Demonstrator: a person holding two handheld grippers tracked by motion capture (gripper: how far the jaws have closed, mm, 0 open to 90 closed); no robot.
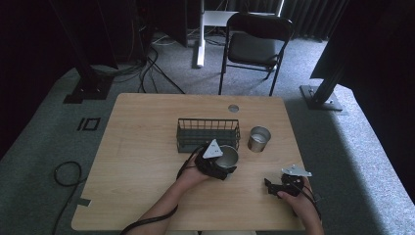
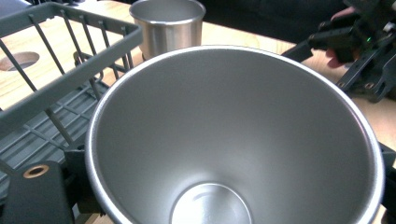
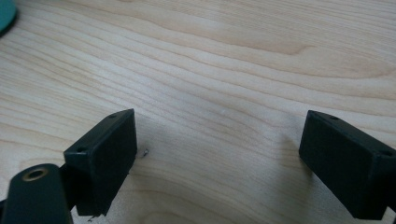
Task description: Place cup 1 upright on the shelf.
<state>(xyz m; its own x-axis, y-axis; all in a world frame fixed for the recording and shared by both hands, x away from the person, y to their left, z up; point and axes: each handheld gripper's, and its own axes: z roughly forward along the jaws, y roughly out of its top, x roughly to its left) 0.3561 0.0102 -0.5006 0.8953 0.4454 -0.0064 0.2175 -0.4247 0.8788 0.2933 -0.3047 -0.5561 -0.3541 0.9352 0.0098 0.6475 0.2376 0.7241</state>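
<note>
My left gripper (image 1: 224, 164) is shut on a steel cup (image 1: 228, 155), which it holds just in front of the dark wire basket (image 1: 208, 133). In the left gripper view the cup's open mouth (image 2: 233, 135) faces the camera, with the basket (image 2: 56, 70) at the left. A second steel cup (image 1: 258, 138) stands upright to the right of the basket; it is also behind the held cup (image 2: 167, 25). My right gripper (image 1: 269, 186) rests low near the table's front right, jaws wide apart over bare wood (image 3: 217, 158), holding nothing.
The wooden table (image 1: 142, 147) has a round cable hole (image 1: 233, 108) near its far edge. A black folding chair (image 1: 254, 46) stands beyond the table. A teal edge (image 3: 5, 16) shows in the corner of the right gripper view. Cables lie on the floor at the left.
</note>
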